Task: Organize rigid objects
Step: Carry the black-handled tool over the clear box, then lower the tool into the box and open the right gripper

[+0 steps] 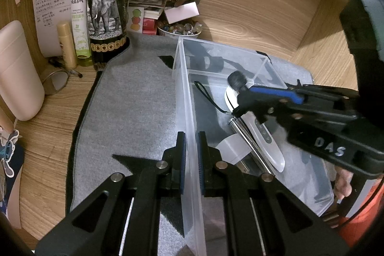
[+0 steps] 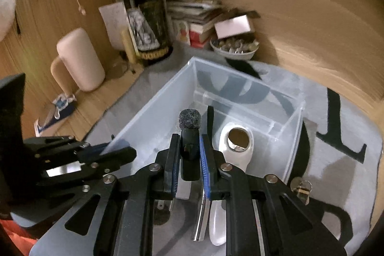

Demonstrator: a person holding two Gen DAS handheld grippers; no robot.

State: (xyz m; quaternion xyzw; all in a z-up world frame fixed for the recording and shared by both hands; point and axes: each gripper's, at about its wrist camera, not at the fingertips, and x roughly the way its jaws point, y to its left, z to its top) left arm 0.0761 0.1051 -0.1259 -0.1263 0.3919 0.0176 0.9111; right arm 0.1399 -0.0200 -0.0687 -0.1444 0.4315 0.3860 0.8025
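1. Our left gripper has its fingers closed on the near wall of the clear bin, probably to steady it on the grey mat.
2. Our right gripper pinches the small microphone upright, foam end forward, above the bin's interior.
3. A white device and a metal tube already lie inside, so we judge the microphone joins them.

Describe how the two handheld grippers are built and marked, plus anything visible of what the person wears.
The left gripper and the right gripper are alike: black angular linkage frames with round silver pivot pins, slotted cut-outs and two flat fingers faced with blue pads. The right gripper's body carries pale hand-lettered "DAS". No cables show. Orange-red fabric appears at the frame edge; whether it is clothing is unclear.
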